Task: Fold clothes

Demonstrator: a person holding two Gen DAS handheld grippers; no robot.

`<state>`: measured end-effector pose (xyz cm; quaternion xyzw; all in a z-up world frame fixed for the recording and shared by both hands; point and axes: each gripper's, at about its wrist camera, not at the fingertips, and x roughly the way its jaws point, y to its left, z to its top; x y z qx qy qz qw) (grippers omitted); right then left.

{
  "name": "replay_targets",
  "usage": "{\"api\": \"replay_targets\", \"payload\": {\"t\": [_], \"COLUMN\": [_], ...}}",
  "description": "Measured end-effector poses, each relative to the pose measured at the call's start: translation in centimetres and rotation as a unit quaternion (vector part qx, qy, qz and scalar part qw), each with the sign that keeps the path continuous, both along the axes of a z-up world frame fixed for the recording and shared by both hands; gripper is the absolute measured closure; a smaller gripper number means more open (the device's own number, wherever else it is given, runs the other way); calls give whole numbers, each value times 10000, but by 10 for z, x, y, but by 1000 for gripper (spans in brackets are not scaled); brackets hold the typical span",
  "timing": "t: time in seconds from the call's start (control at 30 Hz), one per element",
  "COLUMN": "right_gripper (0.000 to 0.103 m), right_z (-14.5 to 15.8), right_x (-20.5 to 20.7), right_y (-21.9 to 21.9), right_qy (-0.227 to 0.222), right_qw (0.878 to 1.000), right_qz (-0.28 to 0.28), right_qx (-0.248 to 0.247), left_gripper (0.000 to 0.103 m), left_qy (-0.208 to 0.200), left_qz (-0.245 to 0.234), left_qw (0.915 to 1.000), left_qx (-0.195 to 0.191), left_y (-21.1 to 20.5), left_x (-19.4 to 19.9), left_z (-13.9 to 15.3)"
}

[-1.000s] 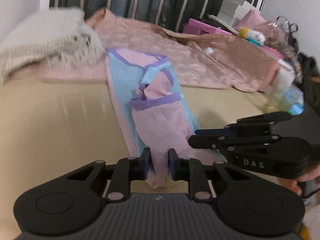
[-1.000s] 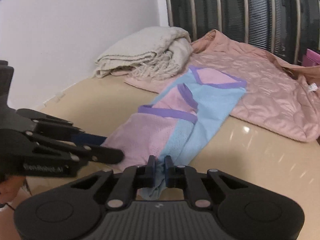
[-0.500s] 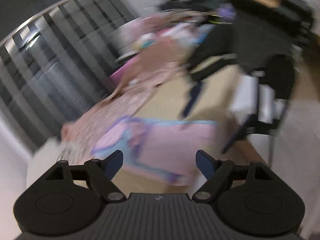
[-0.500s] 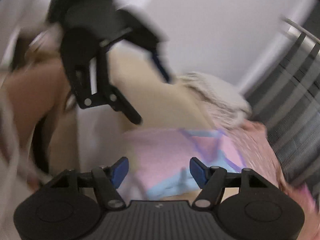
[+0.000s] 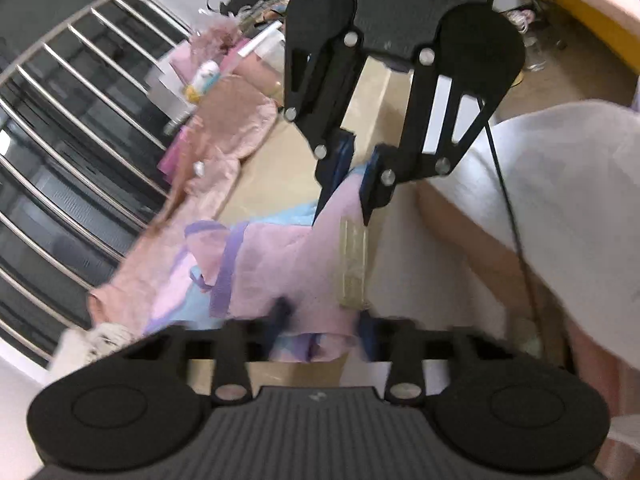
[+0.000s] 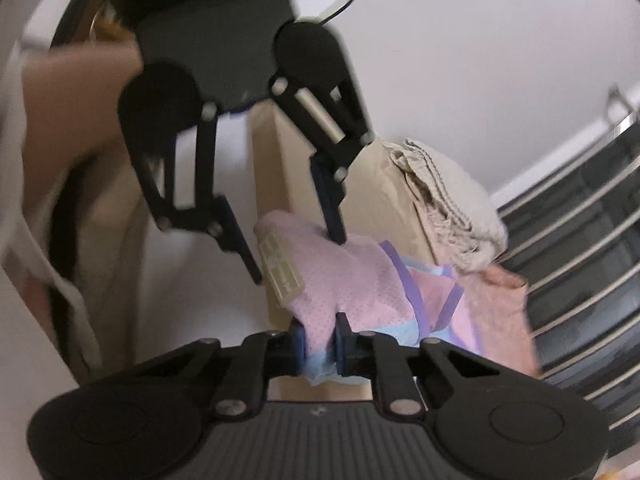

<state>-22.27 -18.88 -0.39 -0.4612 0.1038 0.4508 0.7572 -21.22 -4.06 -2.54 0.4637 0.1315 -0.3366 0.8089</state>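
Pink-and-blue garment [image 5: 280, 256] fills centre frame, stretched between both claws; a second ago it lay flat. Left claw [image 5: 320, 322] and right claw [image 6: 320, 338] are closing on its edge, both rolled since then.

The right gripper [image 6: 320, 340] is closing its fingers [image 6: 299, 338] on the pink garment [image 6: 352, 280], opposite the left gripper [image 6: 296, 256].
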Motion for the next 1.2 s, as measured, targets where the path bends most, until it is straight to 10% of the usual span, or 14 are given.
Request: {"api": "replay_targets", "payload": {"t": [0.2,0.47,0.57,0.67,0.8,1.0,1.13,1.2], "right_gripper": [91,89,50,45,45,62,64,64], "right_z": [43,102,83,60,53,28,15,21], "right_x": [23,136,184,213,202,175,168,164], "right_y": [-23,-49,-45,-48,-64,-53,-46,-51], "right_qy": [1371,2896,3100,3123,2980,3095,3222,3166], "right_qw": [9879,9381,9214,8951,8817,8755,8717,8702], "right_qz": [53,-244,-1059,-2154,-2276,-2158,-2176,-2210], "right_qx": [719,1886,2092,2342,2864,3018,2984,3060], "left_gripper": [87,82,55,54,40,40,53,74], "left_qy": [1438,2914,3015,3224,3031,3289,3733,3726], "left_qz": [-152,743,1879,2326,2462,2819,3137,3045], "left_qw": [9823,9067,8704,8291,8353,8210,7668,7619], "left_qx": [-1187,-2959,-3409,-3931,-3870,-3719,-4175,-4335], "left_y": [28,57,60,73,71,48,60,62], "left_x": [26,136,178,192,164,154,169,165], "left_z": [59,101,84,75,80,69,55,57]}}
